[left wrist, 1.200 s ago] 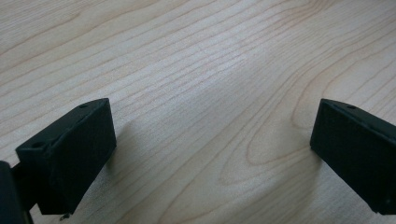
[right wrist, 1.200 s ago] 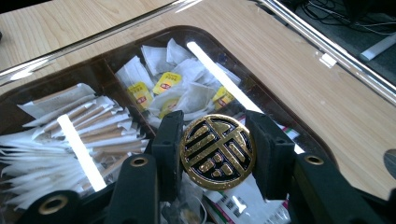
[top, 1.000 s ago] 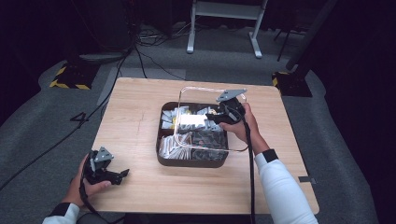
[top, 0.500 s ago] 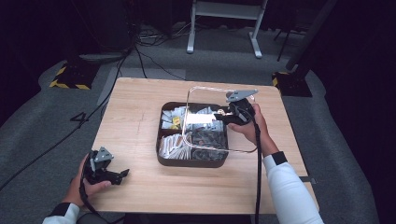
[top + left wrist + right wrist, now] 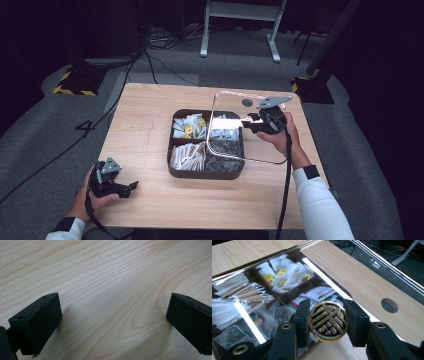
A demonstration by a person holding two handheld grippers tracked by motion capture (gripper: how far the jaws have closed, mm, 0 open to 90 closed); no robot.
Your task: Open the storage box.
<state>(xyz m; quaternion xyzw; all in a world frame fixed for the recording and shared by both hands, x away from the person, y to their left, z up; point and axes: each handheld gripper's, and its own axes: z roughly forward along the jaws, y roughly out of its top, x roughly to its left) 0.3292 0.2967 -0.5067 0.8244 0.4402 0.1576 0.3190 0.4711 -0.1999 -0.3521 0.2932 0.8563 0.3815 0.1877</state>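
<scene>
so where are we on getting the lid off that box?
Done: the right gripper is clamped on the gold knob and the clear lid is up off the dark compartment box, over its right half. In hand: carrying the lid rightwards. Left: set it on the table. The left gripper sits open, idle, near the table's front-left corner.

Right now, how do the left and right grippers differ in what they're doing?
The right gripper is clamped on the clear lid's round gold knob, holding the lid raised over the compartment tray. The left gripper is open with nothing between its jaws, low over the wooden table. Both have black jaws.
</scene>
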